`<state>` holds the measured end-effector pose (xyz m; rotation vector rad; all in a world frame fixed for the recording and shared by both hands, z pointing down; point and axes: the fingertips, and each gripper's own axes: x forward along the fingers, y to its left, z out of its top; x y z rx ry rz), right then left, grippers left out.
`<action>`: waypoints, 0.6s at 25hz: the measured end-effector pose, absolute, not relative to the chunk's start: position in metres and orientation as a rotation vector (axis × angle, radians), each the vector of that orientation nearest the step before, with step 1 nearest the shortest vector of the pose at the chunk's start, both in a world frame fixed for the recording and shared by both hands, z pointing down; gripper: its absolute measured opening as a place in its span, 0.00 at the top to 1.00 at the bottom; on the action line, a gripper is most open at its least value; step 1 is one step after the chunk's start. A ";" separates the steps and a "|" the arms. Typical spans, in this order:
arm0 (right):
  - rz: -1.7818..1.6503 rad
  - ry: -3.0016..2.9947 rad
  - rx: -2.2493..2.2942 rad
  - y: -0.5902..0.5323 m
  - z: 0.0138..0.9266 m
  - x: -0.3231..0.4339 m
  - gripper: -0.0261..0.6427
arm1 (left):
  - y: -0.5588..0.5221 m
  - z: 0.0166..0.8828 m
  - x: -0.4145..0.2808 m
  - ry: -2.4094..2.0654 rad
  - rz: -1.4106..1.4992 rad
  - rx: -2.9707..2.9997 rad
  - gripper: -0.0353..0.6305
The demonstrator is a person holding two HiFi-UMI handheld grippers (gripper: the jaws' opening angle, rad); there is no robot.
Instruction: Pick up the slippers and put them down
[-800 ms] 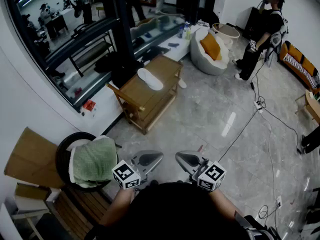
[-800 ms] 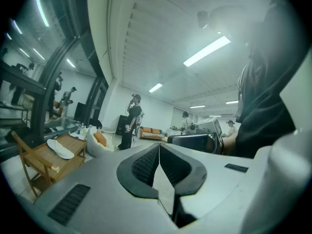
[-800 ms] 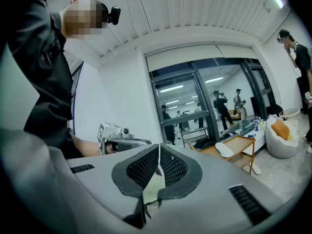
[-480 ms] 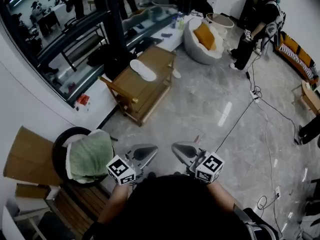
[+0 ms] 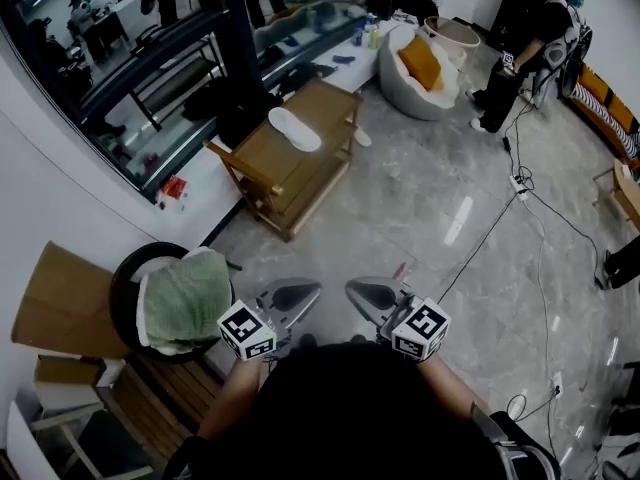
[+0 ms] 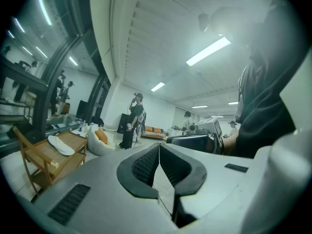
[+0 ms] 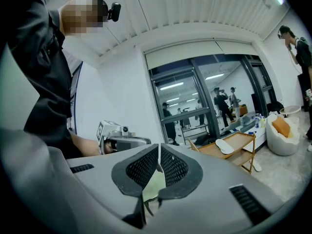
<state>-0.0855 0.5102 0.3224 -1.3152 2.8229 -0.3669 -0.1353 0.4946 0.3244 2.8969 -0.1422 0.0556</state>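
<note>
One white slipper (image 5: pixel 293 129) lies on top of the wooden table (image 5: pixel 322 175), far ahead across the floor. A second white slipper (image 5: pixel 362 138) lies on the floor by the table's right side. My left gripper (image 5: pixel 312 289) and right gripper (image 5: pixel 352 290) are held level, close in front of my body, side by side and far from both slippers. Each is shut with nothing between its pads. The left gripper view shows the shut left gripper (image 6: pixel 159 146) and the slipper (image 6: pixel 61 145) on the table. The right gripper view shows the shut right gripper (image 7: pixel 159 149) and that slipper (image 7: pixel 224 146).
A white beanbag chair with an orange cushion (image 5: pixel 425 88) stands beyond the table. A person (image 5: pixel 535 38) stands at the far right. Cables (image 5: pixel 500 230) run over the marble floor. A round black seat with a green cloth (image 5: pixel 185 303) and cardboard (image 5: pixel 60 298) sit at my left.
The head view has swayed a little. Both grippers stay shut and in the same place before my body. The slippers have not moved.
</note>
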 end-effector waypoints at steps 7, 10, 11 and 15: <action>-0.395 2.817 -1.308 0.509 0.321 -0.075 0.92 | 0.498 0.325 -0.128 -0.128 0.055 2.882 0.93; -0.393 2.818 -1.314 0.509 0.321 -0.069 0.92 | 0.497 0.328 -0.127 -0.138 0.071 2.876 0.93; -0.396 2.817 -1.314 0.508 0.321 -0.067 0.92 | 0.496 0.328 -0.126 -0.142 0.076 2.874 0.93; -0.411 2.824 -1.296 0.506 0.325 -0.062 0.92 | 0.492 0.329 -0.123 -0.164 0.080 2.866 0.93</action>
